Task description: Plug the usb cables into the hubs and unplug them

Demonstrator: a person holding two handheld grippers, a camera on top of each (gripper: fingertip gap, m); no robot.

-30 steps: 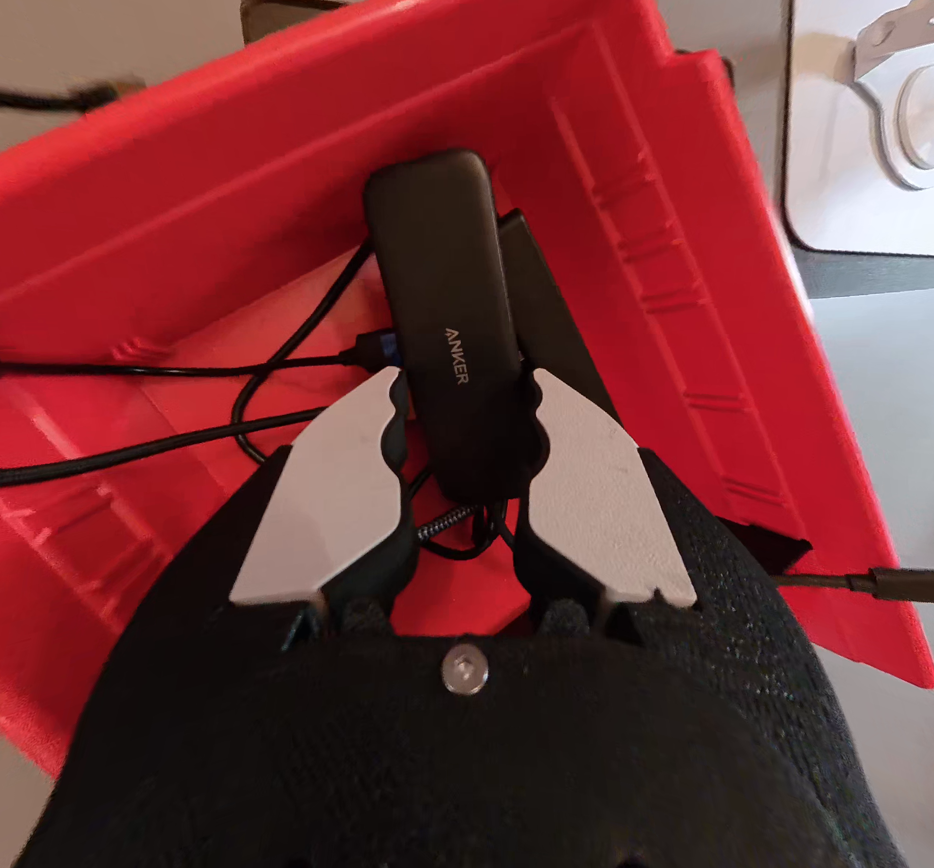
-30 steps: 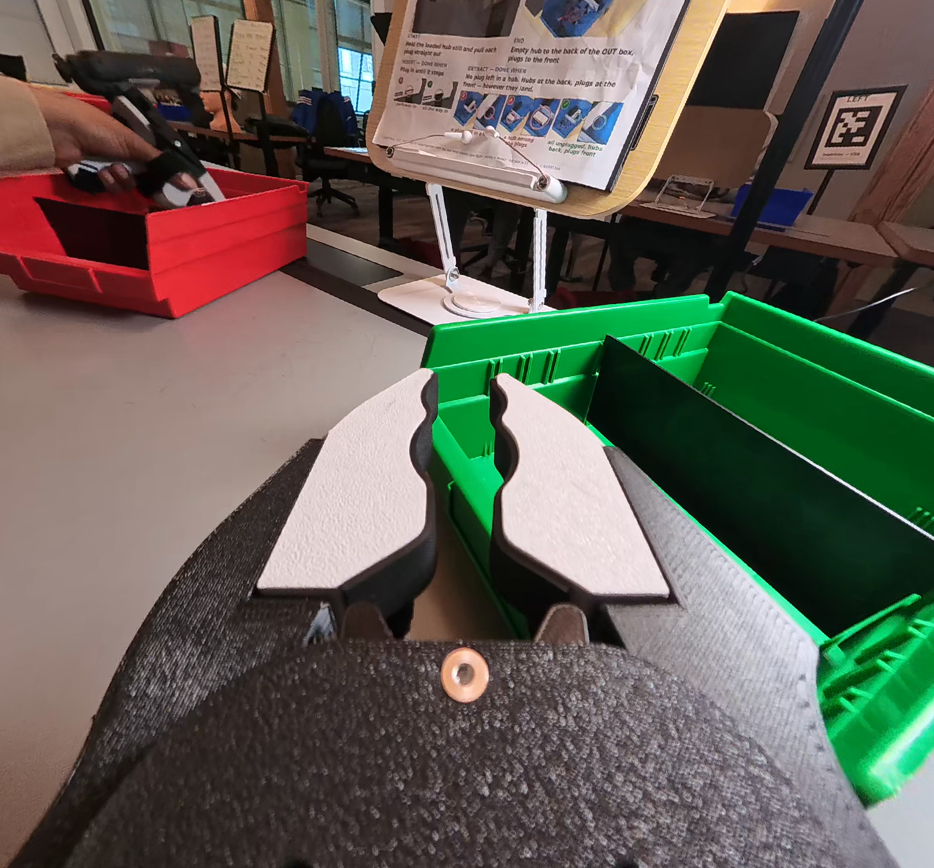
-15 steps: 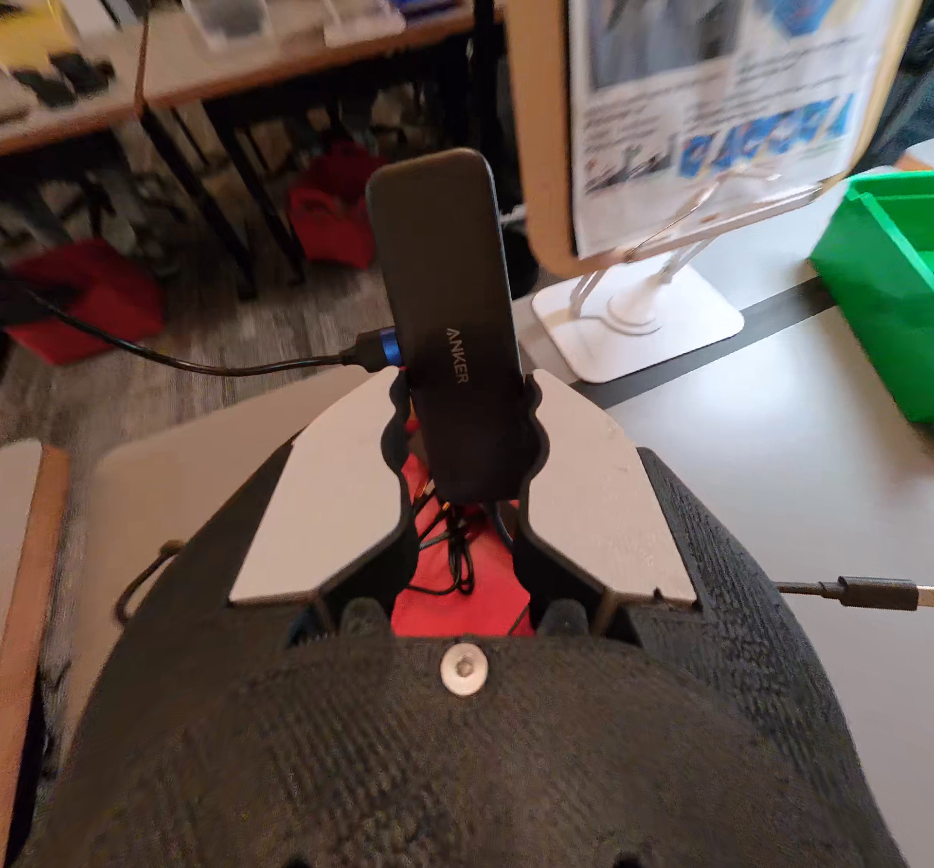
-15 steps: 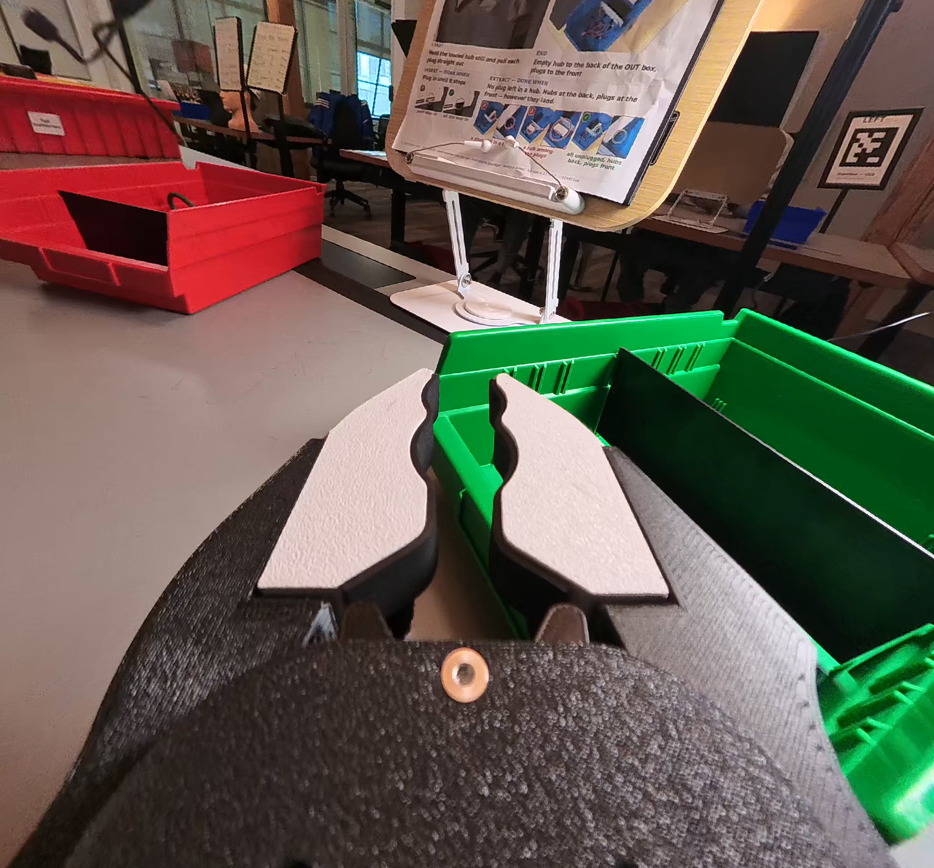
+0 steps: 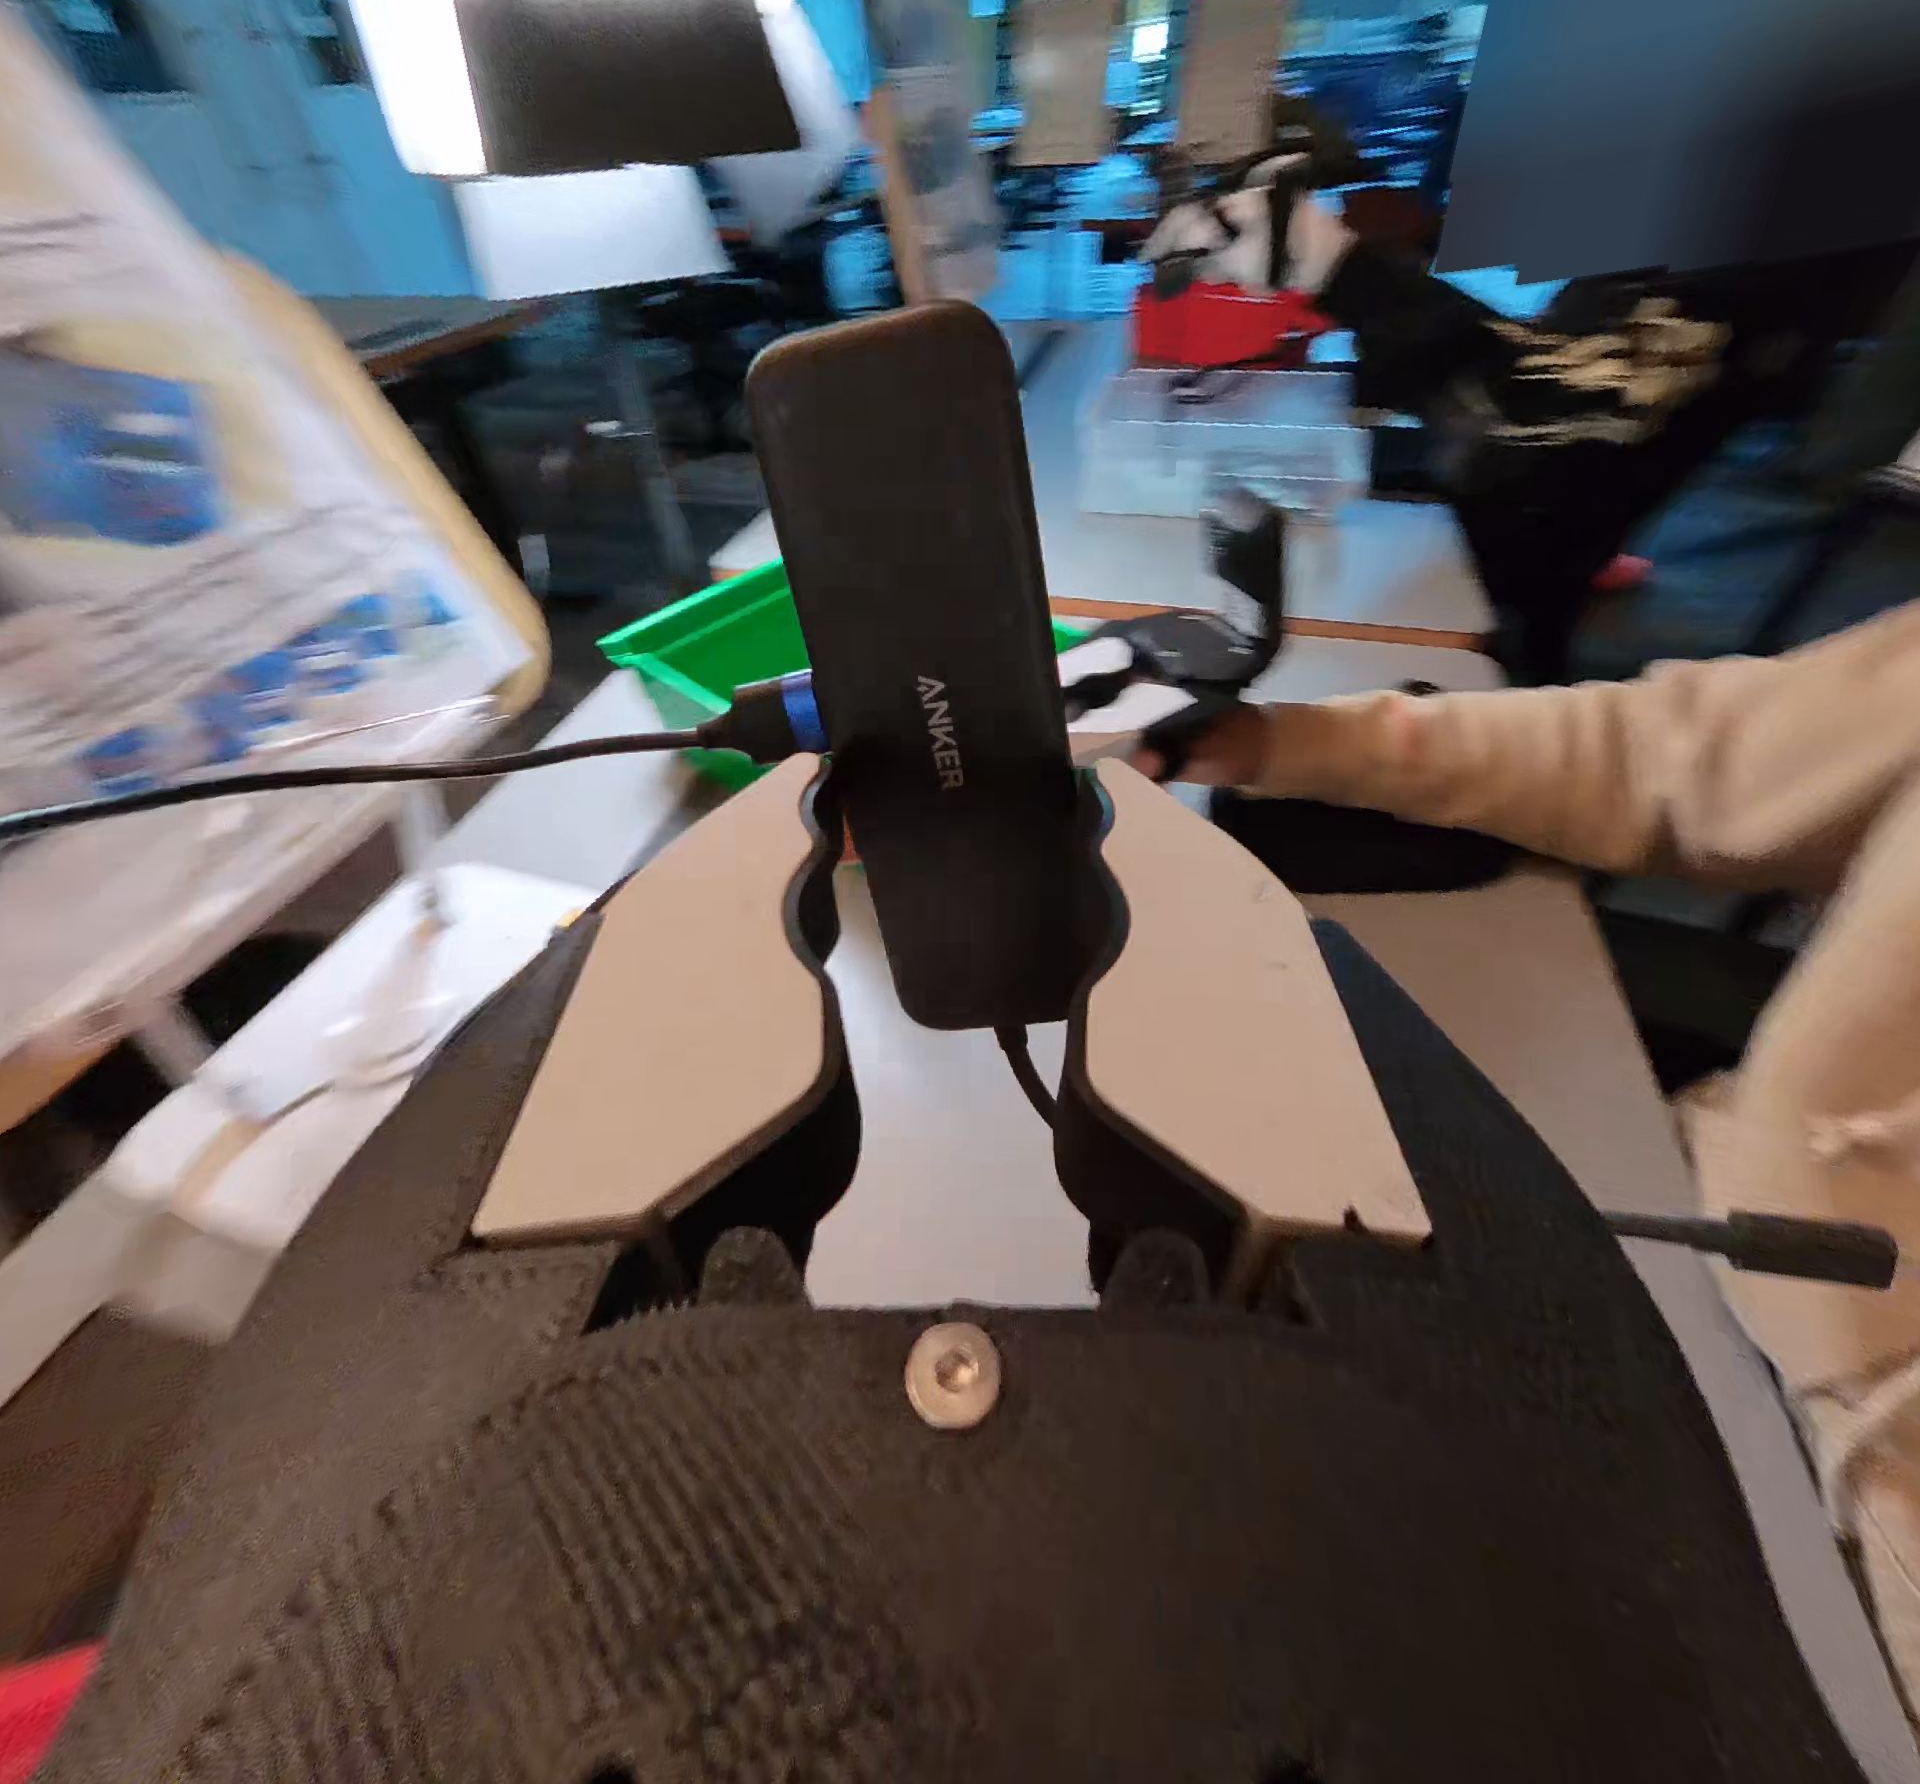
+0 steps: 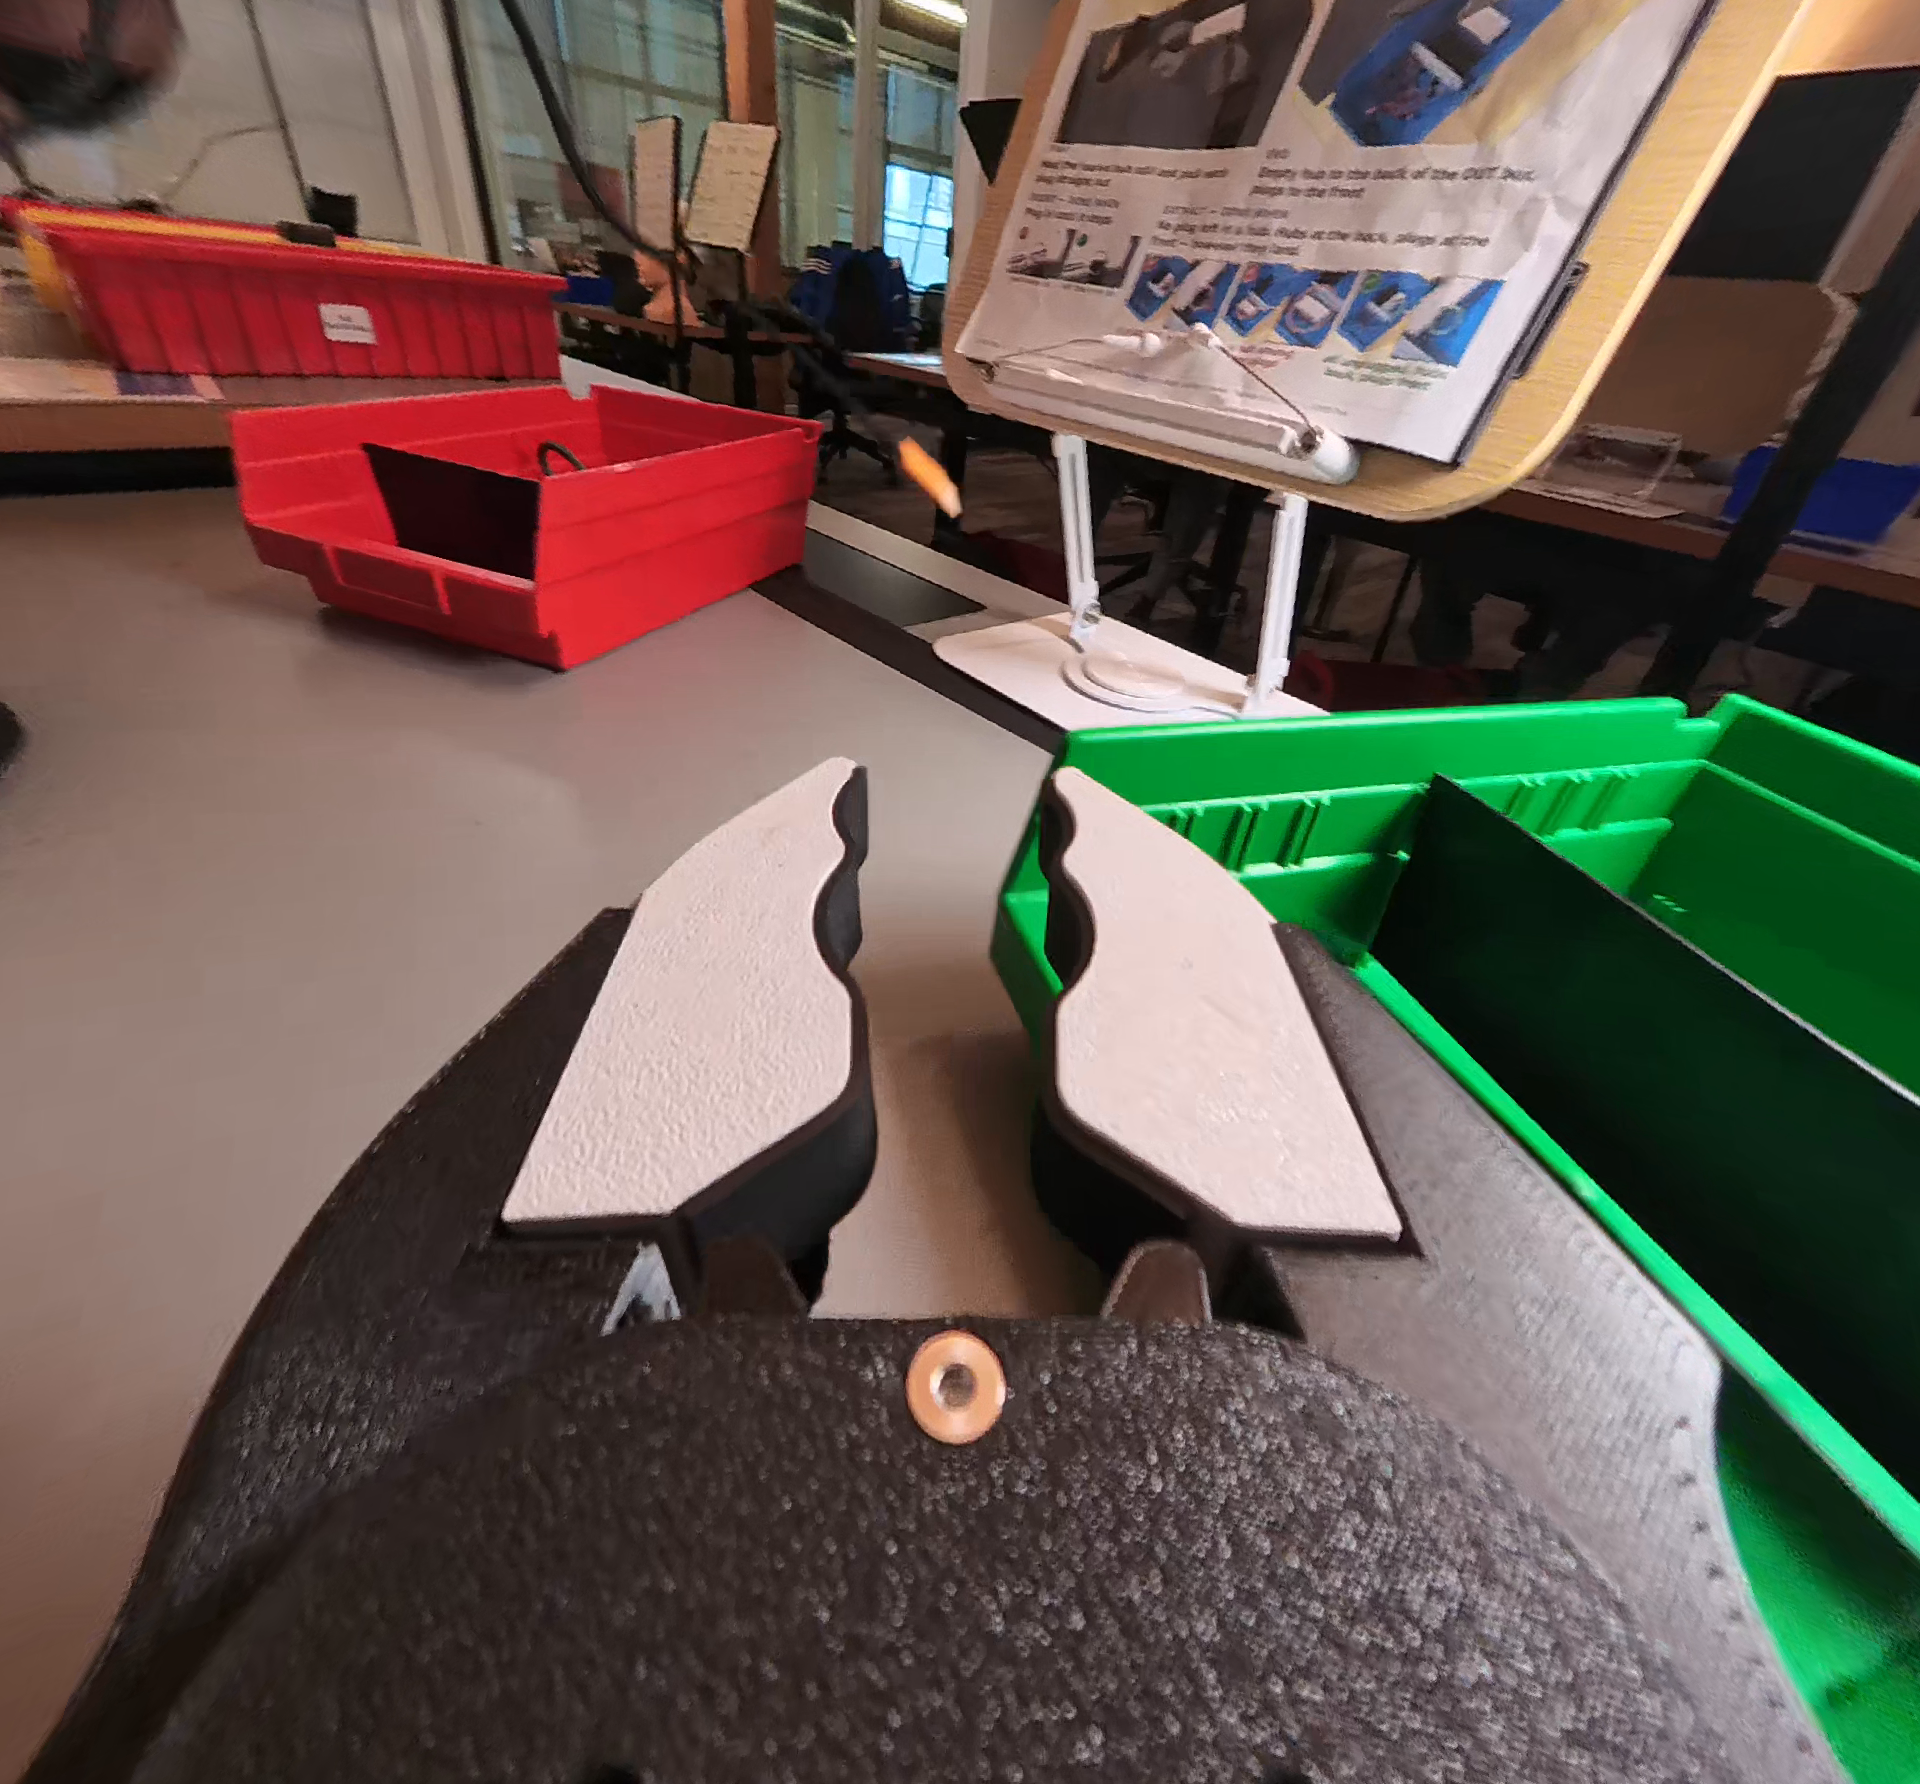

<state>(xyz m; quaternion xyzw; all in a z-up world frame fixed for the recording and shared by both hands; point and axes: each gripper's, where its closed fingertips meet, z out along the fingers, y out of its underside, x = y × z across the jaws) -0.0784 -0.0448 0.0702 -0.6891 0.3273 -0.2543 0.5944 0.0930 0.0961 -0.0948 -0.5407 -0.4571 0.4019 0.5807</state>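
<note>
1. The left gripper [image 5: 956, 799] grasps the black hub [image 5: 914, 654] near its lower end and holds it upright in the air above the table [image 5: 940, 1163].
2. One USB cable [image 5: 343, 776] is seated in the hub's left side.
3. The right gripper [image 6: 951, 835] is released and empty, low over the table beside the green bin [image 6: 1558, 799].
4. Step in hand, by judgement: presenting the hub for unplugging.
5. Next move requires the right gripper to clamp the plug [image 5: 764, 721] and pull straight out.

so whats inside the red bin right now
In the right wrist view the red bin shows a black divider and a loop of black cable poking above it. The bin's floor and anything behind the divider are hidden by its front wall.
</note>
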